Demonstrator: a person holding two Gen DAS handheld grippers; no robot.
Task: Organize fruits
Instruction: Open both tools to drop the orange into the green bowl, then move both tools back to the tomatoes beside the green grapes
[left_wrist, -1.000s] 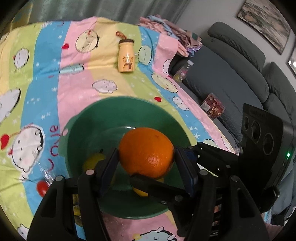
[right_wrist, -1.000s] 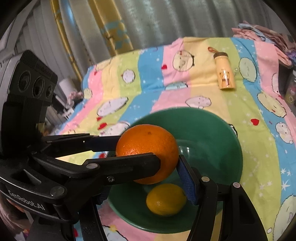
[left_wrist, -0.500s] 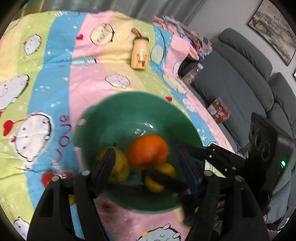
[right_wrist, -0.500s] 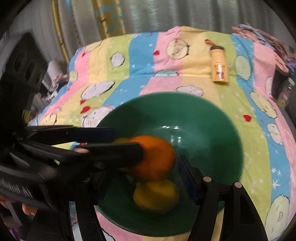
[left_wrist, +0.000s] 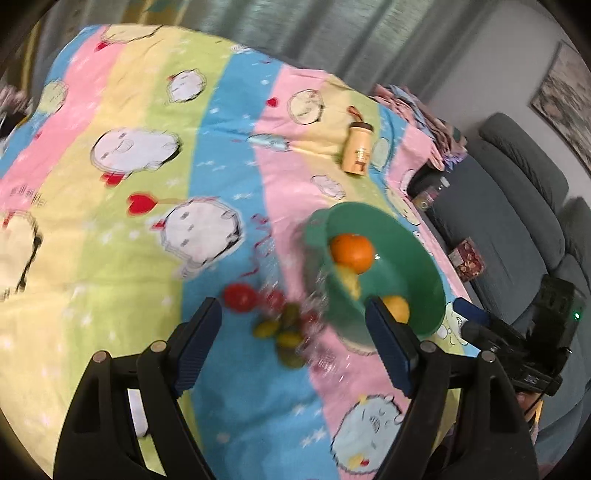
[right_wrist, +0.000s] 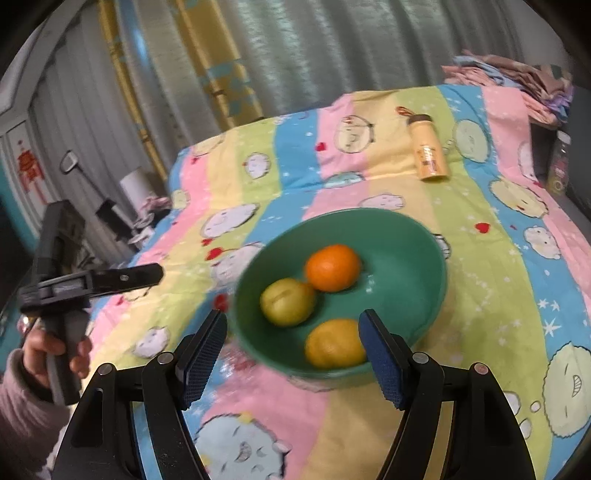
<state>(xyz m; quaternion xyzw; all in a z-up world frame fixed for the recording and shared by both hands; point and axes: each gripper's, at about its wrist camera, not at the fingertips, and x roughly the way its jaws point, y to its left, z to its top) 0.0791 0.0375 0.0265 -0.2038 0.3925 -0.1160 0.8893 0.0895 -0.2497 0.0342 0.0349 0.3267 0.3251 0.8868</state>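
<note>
A green bowl (right_wrist: 413, 236) sits on the striped cartoon cloth and holds an orange (right_wrist: 332, 267), a yellow-green fruit (right_wrist: 287, 302) and a lemon (right_wrist: 334, 344). It also shows in the left wrist view (left_wrist: 406, 254) with the orange (left_wrist: 351, 252). Left of the bowl lie a red fruit (left_wrist: 240, 296) and several small green fruits (left_wrist: 286, 334), blurred, in clear wrapping. My left gripper (left_wrist: 293, 345) is open and empty, above those loose fruits. My right gripper (right_wrist: 291, 354) is open and empty, just before the bowl's near rim.
A yellow bottle (left_wrist: 357, 152) lies on the cloth at the back. A grey sofa (left_wrist: 517, 206) with a small packet stands to the right. Folded clothes (right_wrist: 517, 74) sit at the far corner. Curtains hang behind the table.
The orange left the grippers and now lies in the bowl. Both grippers pulled back. My left gripper swung left toward the loose fruits beside the bowl.
</note>
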